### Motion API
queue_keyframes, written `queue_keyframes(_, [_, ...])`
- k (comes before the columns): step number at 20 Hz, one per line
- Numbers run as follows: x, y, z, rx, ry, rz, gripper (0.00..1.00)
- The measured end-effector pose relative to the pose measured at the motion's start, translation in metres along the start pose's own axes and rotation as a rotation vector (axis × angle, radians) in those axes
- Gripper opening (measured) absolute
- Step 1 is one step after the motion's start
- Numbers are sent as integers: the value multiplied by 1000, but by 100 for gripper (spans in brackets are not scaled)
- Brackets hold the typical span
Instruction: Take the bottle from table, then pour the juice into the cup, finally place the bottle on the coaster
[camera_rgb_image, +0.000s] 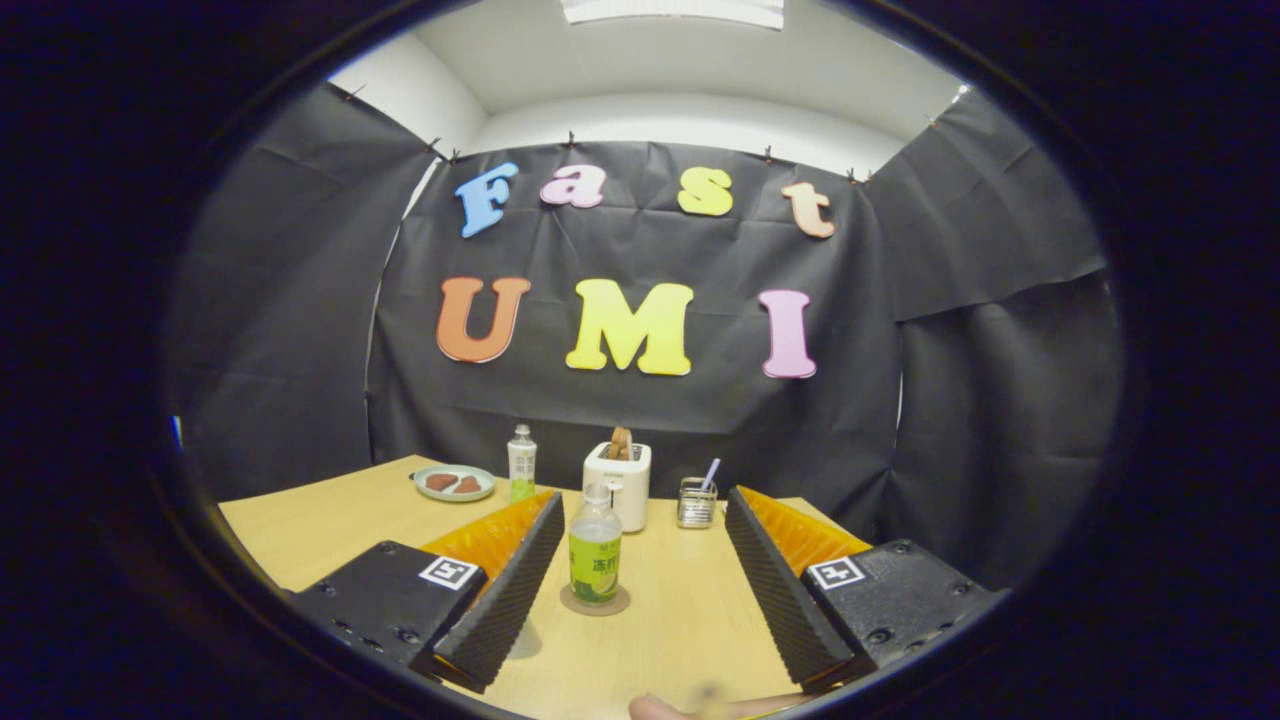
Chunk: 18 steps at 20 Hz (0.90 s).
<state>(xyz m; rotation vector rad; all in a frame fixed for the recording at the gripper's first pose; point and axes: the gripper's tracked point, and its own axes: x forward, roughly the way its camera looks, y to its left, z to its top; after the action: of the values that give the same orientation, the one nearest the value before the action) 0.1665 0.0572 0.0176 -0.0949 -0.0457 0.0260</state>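
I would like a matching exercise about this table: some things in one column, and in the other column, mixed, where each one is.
Things:
1. bottle with green label
2. second bottle
3. toaster
4. plate

Places:
A. beside the plate, beyond the fingers
B. on the round coaster, between the open fingers of the gripper
C. holds two reddish-brown pieces, on the far part of the table
D. behind the green-label bottle, something brown sticking up from its top

Pairs: 1-B, 2-A, 3-D, 4-C
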Motion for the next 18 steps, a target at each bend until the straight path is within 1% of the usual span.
queue_keyframes(2, [-28, -6, 13, 61, -12, 43, 100])
queue_keyframes(4, [-55, -22, 23, 94, -29, 48, 100])
queue_keyframes(7, [-92, -36, 26, 103, -15, 53, 100])
queue_keyframes(11, [-141, -39, 15, 90, 41, 89, 100])
queue_keyframes(14, [-172, -39, 2, 112, 80, 104, 100])
queue_keyframes(16, [-186, -36, -1, 139, 87, 113, 100])
queue_keyframes(18, [-196, -36, -4, 153, 79, 97, 100])
